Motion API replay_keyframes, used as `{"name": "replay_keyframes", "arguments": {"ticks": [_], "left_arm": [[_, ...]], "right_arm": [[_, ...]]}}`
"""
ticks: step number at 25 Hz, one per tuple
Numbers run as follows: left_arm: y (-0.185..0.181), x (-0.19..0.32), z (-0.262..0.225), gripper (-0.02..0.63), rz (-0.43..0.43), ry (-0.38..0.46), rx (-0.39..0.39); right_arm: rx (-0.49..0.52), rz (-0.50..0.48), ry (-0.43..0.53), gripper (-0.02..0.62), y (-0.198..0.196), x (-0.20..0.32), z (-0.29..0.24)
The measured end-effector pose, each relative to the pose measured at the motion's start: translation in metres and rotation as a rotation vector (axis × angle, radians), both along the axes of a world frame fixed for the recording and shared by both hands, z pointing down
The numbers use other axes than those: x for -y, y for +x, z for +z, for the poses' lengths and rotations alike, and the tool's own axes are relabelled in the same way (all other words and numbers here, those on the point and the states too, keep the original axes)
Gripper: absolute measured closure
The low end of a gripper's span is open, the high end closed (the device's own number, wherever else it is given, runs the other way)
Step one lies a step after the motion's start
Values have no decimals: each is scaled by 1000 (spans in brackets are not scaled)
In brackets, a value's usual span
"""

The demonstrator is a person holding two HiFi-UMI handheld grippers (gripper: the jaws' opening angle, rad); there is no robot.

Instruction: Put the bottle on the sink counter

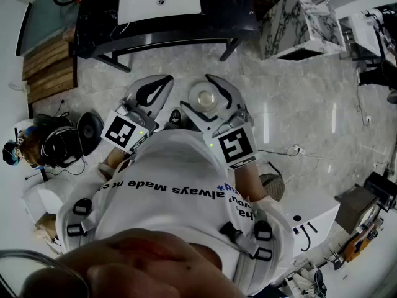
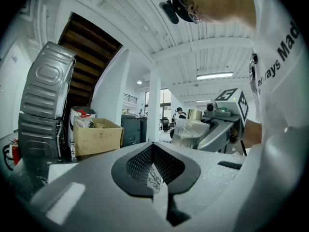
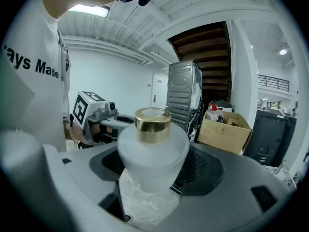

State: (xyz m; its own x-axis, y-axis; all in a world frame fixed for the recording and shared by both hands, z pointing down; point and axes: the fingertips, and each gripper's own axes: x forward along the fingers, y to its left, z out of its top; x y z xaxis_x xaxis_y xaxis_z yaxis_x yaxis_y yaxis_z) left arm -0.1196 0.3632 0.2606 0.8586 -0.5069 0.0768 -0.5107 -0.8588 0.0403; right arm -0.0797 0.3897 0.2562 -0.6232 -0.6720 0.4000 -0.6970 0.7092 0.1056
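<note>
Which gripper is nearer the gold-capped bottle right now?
Right. The right gripper clamps the bottle between its jaws; the left gripper sits beside it, apart, jaws shut.

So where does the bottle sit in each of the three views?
Head view: bottle at centre, seen from above, in the right gripper.
Left gripper view: bottle right of centre, small.
Right gripper view: bottle dead centre, close up.
Shared landmark: the printed white shirt.

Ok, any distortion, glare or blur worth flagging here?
Head view: heavy fisheye, glare streaks on the floor. Right gripper view: bottle sharp, ceiling lamp blown out. Left gripper view: dark vignetted corners, background fairly sharp.
</note>
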Motion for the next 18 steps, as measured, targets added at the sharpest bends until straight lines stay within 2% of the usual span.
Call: {"name": "replay_keyframes", "arguments": {"ticks": [4, 8, 12, 18], "left_arm": [[-6, 0, 1, 603, -3, -1, -7], [-13, -2, 1, 603, -3, -3, -11], [-24, -3, 1, 603, -4, -7, -13], [-48, -3, 2, 603, 4, -6, -16]], "right_arm": [[-7, -5, 6, 262, -5, 0, -1], [48, -11, 39, 262, -16, -1, -6], [-3, -22, 7, 262, -26, -2, -6], [24, -14, 50, 262, -50, 3, -6]]}}
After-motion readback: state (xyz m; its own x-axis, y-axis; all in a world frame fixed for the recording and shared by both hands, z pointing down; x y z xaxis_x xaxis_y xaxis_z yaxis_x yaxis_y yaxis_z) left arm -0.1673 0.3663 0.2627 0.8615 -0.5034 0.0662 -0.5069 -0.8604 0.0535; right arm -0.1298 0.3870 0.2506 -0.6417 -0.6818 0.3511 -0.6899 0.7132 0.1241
